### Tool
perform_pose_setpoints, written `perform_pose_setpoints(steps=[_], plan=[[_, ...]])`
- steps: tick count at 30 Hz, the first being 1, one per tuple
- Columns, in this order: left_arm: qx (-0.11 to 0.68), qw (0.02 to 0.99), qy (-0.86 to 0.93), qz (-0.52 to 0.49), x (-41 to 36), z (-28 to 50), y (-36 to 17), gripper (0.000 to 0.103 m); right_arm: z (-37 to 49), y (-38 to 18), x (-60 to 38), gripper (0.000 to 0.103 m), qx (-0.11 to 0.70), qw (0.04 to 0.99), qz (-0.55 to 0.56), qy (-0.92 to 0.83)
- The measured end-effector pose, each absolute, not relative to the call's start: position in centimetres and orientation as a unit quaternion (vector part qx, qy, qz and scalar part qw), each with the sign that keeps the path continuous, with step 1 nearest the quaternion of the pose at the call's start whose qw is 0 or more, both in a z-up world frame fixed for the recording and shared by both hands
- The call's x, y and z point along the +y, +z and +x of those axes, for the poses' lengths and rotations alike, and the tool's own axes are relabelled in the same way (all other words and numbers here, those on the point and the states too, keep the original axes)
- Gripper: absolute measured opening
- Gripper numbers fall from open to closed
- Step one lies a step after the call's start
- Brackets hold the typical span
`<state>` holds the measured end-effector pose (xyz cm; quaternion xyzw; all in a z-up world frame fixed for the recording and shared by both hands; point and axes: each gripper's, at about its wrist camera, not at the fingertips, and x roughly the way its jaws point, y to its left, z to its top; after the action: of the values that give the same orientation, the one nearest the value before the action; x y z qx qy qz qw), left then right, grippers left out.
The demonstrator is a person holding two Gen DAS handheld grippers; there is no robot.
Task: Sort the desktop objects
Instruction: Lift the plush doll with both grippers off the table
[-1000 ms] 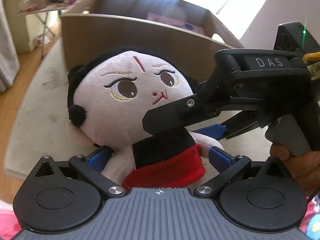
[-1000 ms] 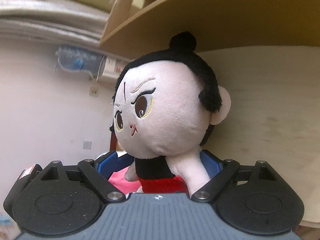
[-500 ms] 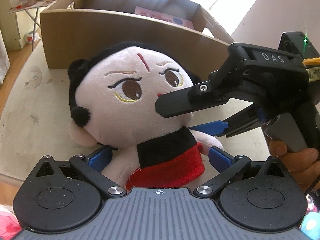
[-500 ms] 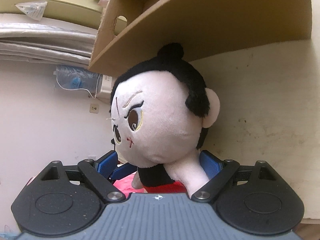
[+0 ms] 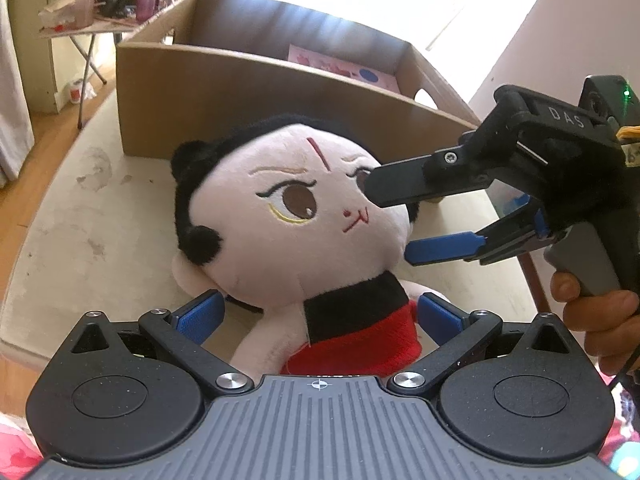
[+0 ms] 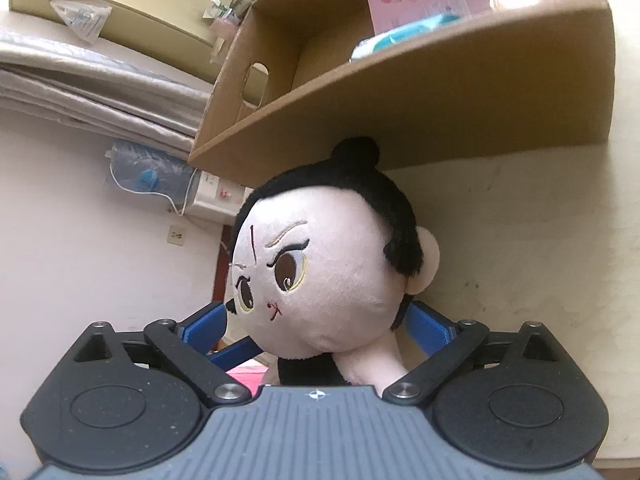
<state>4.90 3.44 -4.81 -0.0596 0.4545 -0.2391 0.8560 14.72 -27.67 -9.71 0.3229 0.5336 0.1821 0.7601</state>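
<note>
A plush doll (image 5: 296, 216) with black hair, a pale face and a red and black outfit lies on the beige table (image 5: 72, 240) in front of a cardboard box (image 5: 248, 80). My left gripper (image 5: 320, 316) is closed on the doll's body, its blue pads against the doll's sides. My right gripper (image 5: 396, 224) is open beside the doll's head, its fingers apart and clear of the face. In the right wrist view the doll (image 6: 332, 272) sits between the open right gripper's (image 6: 316, 324) blue pads, with the box (image 6: 440, 92) behind it.
The open box holds a pink sheet (image 5: 344, 68) and a light blue item (image 6: 400, 36). A folding side table with bottles (image 5: 92, 4) stands at the far left. A wall (image 6: 80, 260) with a socket lies beyond the table edge.
Both grippers have pulled back from the box, which now shows lower and farther. My right gripper has drawn away from the doll's face to the right. The doll stays in the left gripper.
</note>
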Motion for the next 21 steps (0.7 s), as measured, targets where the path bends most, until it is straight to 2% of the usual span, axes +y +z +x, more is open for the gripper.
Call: perform_pose_setpoints(steps=[7,14,21], plan=[[0.438,0.867,-0.228,-0.059,1.3,6.1,-4.2,0.103,13.2,-8.1,-28.8,0.102,0.518,0.791,0.280,0.167],[0.394,0.890,-0.226,-0.053,1.9,5.7,-3.4,0.103,12.1,-6.2,-28.0,0.103,0.490,0.832,0.213,0.151],[0.392,0.888,-0.227,-0.081,3.1,6.5,-3.4,0.103,11.0,-4.3,-26.3,0.103,0.463,0.868,0.124,0.133]])
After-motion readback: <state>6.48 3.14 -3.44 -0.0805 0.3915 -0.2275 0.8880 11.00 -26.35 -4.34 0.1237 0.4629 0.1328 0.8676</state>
